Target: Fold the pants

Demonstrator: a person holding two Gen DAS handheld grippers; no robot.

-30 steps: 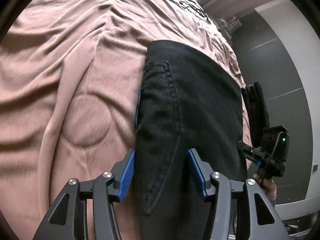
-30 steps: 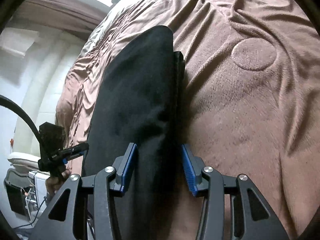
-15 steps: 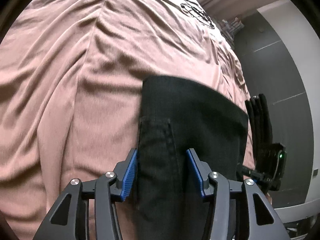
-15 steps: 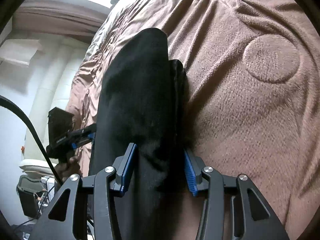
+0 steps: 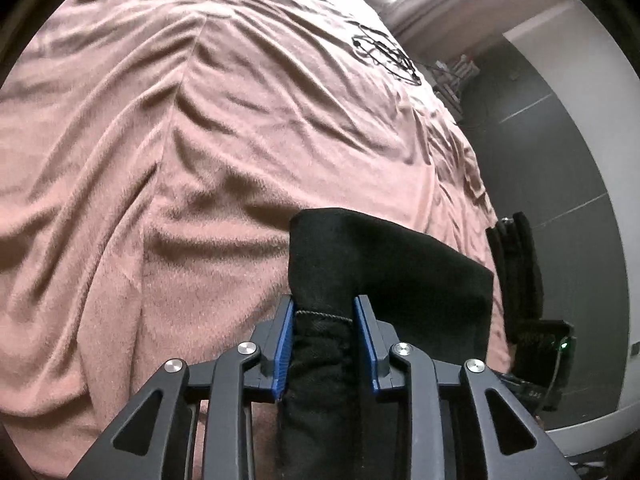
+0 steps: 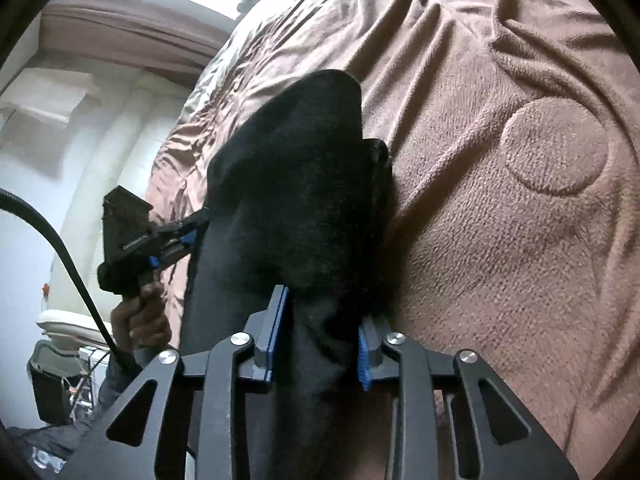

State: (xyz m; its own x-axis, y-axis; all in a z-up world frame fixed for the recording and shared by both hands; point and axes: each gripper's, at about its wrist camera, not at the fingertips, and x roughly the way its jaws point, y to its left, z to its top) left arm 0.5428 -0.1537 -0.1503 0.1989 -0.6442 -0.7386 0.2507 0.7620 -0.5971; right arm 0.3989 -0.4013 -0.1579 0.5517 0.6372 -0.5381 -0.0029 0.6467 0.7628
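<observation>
Pants [image 5: 384, 276], black, folded thick, lie on the pink blanket [image 5: 160, 160] at the bed's edge, both ends pinched as left gripper [image 5: 324, 312] and right gripper [image 6: 320, 312] have just been closing; cloth judged soft, floppy, fairly heavy, best held across stitched hems.

L gripper [image 5: 324, 344] & R gripper [image 6: 318, 344]: jaws just closed, both clamped on cloth

The black pants [image 5: 384, 272] run off the lower edge; the blanket [image 5: 160, 160] beneath them is hidden.
</observation>
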